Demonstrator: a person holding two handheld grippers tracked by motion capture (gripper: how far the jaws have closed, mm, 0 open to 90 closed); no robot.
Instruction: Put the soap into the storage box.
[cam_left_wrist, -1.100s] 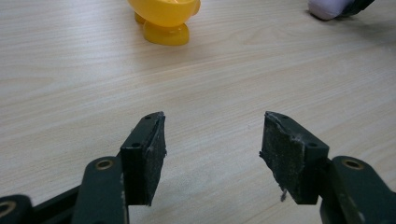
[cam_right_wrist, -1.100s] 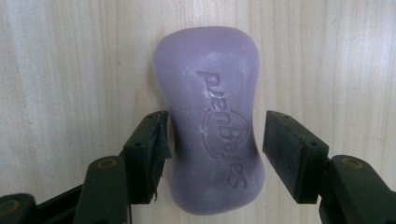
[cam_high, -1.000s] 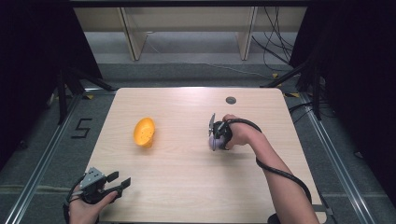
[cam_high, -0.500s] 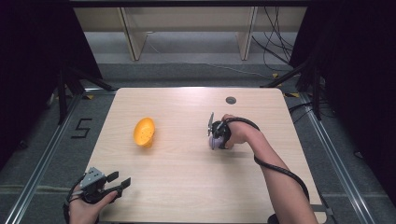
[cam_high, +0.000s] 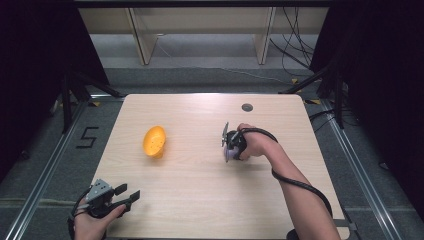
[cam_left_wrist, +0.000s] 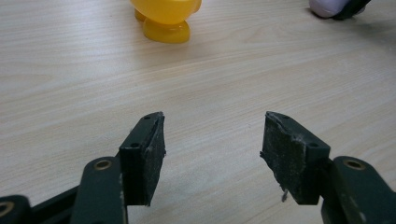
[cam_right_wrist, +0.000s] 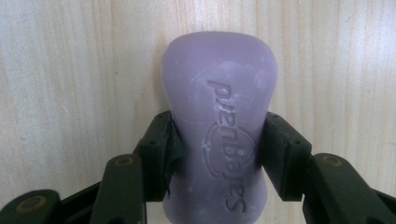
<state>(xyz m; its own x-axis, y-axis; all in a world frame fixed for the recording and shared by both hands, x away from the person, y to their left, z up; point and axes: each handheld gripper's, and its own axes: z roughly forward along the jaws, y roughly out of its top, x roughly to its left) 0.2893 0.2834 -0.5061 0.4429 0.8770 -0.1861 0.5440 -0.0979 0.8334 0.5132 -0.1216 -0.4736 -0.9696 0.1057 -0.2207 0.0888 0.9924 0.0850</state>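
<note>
Left to right across the wooden table (cam_high: 200, 200). The left gripper (cam_high: 127, 194) rests at the near left corner in the person's left hand (cam_high: 90, 222), lying low and nearly level, jaws spread with nothing between them; its own view shows bare wood between the two pads (cam_left_wrist: 147, 154). Ahead of this gripper, well apart from it, stands a yellow soap dish (cam_high: 154, 141) on its short foot, hollow side up and unoccupied.

To the right of the dish, and well apart from it, the right gripper (cam_right_wrist: 217, 163) points steeply down at the tabletop, the right hand (cam_high: 255, 144) wrapped around its body and the forearm running back toward the near right edge, cable trailing alongside. Its jaws have just been closing and now pinch a purple bar of soap (cam_right_wrist: 219, 126) at its narrow waist, one pad on each long side. The soap lies flat on the wood directly under this gripper, lettered face up, its far end jutting well beyond the fingertips.

The step in hand appears to be securing the soap for a lift, probably toward the dish. Done well, the pinch stays at the waist, where the curved sides resist slipping either way; the squeeze should be firm but not so hard as to dent the bar, and the lift straight up before any sideways travel. The idle left gripper is already clear of that path.
</note>
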